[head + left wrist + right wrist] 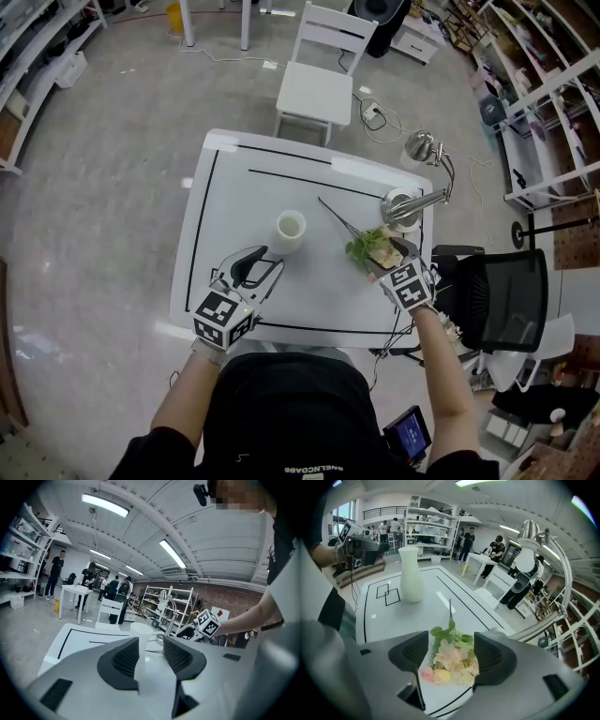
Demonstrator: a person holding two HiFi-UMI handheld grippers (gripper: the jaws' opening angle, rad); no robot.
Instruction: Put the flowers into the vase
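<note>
A: How are the flowers [450, 660] likely to handle?

B: A light, soft bunch is to be expected, probably artificial. The blooms and leaves would be crushed easily, while the thin dark stem [333, 211] looks stiffer. The stem just below the leaves is judged the best place for a hold, so that its free end can be fed into the vase.

A: How are they described?

B: Pale pink and yellow blooms are seen bunched over green leaves. The bunch lies flat on the white table [234, 187], blooms toward the person, with the stem stretched away toward the far side.

A: What is around them?

B: The right gripper [450, 658] is set over the blooms with its jaws released and apart; the flower heads sit between the pads, and no squeeze is seen. The white vase [290, 232] stands upright to the left, apart from the bunch. The left gripper [262, 261] is held near the vase, its jaws also released and holding nothing. A metal desk lamp [417, 202] stands just behind the flowers.
</note>
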